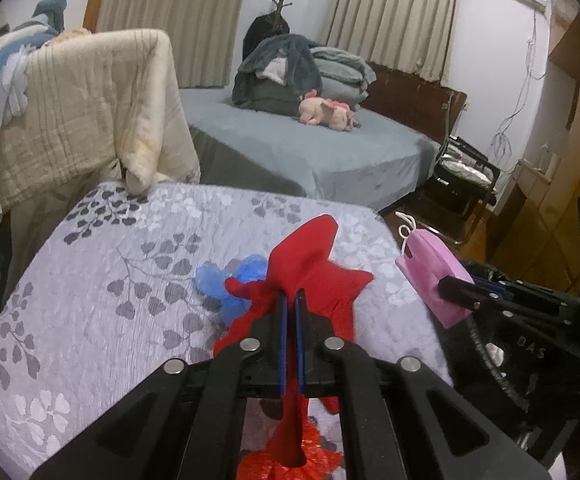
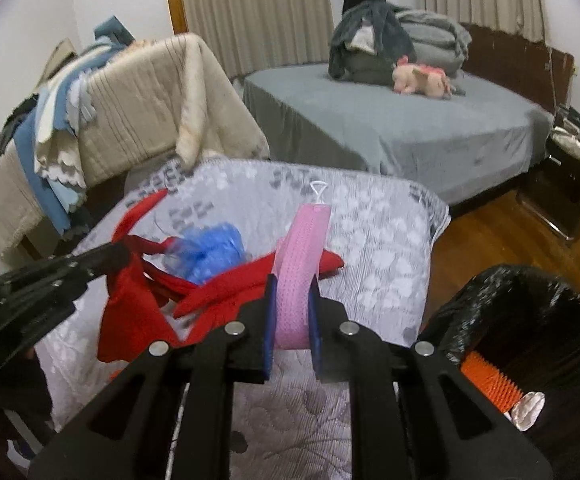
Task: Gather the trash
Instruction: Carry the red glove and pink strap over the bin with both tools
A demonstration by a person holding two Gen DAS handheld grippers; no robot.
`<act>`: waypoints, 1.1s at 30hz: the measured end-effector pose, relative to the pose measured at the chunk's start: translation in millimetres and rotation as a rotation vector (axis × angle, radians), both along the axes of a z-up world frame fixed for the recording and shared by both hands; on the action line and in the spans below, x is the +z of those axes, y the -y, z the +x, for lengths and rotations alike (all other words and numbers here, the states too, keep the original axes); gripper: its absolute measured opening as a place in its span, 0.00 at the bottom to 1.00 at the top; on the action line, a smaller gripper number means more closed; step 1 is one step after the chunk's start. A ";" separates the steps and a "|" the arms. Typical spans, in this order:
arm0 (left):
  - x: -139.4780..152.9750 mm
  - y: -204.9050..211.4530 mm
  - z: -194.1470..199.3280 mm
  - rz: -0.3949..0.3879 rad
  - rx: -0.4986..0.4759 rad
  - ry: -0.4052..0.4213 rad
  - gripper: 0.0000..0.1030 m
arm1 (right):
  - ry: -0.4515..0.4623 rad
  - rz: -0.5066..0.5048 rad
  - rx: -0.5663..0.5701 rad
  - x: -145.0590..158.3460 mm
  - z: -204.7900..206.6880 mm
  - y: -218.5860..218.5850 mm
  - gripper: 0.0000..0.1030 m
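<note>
R gripper (image 2: 292,304) is clamped on the pink sponge (image 2: 300,276), lifted just off the quilt (image 2: 370,248) and left of the bin (image 2: 530,320); it looks light, soft & squashy, so a mid-body pinch should do (loop end sticks out front). L gripper (image 1: 291,312) is pinched tight on the red bag (image 1: 310,264), thin, limp & prob slippery, w/ the blue bag (image 1: 226,284) on the quilt beside it

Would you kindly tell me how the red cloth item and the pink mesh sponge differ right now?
The red cloth item is limp and sprawling; the pink mesh sponge is a compact block with a white loop. The left gripper pinches the red; the right gripper clamps the pink. Both are held above the floral quilt.
</note>
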State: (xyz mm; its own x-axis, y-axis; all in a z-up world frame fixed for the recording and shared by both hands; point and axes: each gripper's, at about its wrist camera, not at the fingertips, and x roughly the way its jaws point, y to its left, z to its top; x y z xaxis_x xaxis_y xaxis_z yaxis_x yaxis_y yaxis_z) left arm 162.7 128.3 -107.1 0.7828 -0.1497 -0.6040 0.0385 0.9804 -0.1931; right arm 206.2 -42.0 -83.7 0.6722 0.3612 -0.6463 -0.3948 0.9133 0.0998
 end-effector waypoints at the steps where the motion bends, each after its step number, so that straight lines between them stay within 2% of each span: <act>1: 5.1 2.0 -2.1 -0.001 -0.004 0.011 0.03 | 0.009 0.004 0.000 4.6 -2.6 1.4 0.13; 9: 41.8 22.4 -15.0 -0.020 -0.050 0.084 0.03 | 0.092 0.038 -0.018 43.0 -27.7 21.7 0.13; 17: 66.8 65.6 -19.2 -0.036 -0.149 0.132 0.03 | 0.152 0.049 -0.085 63.3 -49.5 65.8 0.13; 25: 65.1 130.7 -12.5 -0.045 -0.283 0.118 0.03 | 0.162 0.033 -0.214 61.8 -64.5 130.0 0.13; 33: 56.4 203.6 -3.5 -0.043 -0.426 0.098 0.03 | 0.137 -0.004 -0.355 41.8 -75.7 197.2 0.13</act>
State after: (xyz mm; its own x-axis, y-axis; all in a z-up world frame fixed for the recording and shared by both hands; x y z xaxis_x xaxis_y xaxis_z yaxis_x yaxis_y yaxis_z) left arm 159.2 -75.3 -50.7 0.6992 -0.4950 -0.5159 0.4578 0.8642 -0.2088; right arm 130.5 -239.2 -41.9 0.8356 0.0878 -0.5423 -0.0627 0.9959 0.0646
